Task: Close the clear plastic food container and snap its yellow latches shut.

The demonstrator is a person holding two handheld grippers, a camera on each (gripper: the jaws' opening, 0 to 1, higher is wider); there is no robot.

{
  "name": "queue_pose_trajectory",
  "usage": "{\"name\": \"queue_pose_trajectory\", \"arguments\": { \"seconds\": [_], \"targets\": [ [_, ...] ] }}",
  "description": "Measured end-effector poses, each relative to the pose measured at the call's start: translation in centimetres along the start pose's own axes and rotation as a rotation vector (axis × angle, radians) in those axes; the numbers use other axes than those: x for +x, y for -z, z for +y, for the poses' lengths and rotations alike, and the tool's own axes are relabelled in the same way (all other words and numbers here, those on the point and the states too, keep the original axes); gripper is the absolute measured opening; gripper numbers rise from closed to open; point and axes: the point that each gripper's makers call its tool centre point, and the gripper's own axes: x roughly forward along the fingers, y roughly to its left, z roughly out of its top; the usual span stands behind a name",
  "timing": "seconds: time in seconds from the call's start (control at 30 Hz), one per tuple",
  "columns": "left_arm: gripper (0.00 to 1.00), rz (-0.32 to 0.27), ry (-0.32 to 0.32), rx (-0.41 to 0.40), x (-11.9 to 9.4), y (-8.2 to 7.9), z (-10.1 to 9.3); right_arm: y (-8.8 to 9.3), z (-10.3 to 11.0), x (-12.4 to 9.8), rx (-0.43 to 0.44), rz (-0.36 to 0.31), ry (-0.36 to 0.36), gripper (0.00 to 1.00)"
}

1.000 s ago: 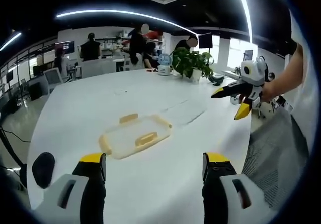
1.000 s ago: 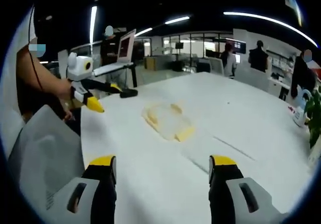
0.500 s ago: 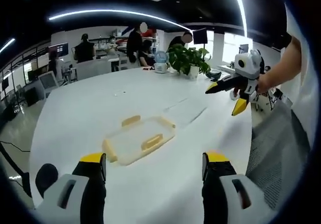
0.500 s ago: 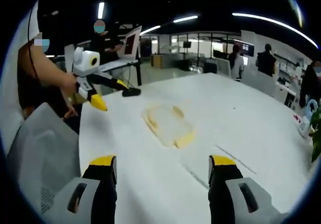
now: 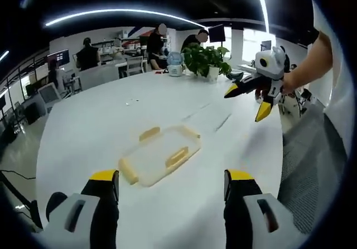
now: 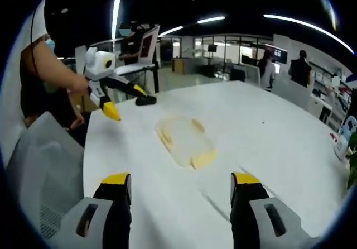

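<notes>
Both views look down from above the white table (image 5: 106, 120), facing opposite ways; the 2 share the clear container (image 5: 160, 155) lying well ahead, roughly centred between each one's own jaws.

White table (image 5: 100, 120) (image 6: 268, 126); clear container (image 5: 159, 155) (image 6: 184, 141) flat on it; potted plant (image 5: 207, 61) at far edge.
</notes>
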Motion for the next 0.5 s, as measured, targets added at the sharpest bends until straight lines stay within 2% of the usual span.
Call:
{"name": "queue_pose_trajectory", "arguments": {
  "seconds": [0.5],
  "targets": [
    [0.77, 0.05, 0.031, 0.062, 0.8, 0.6, 1.7, -0.8, -0.9, 1.8, -0.064, 0.033, -0.046, 0.71]
  ]
}}
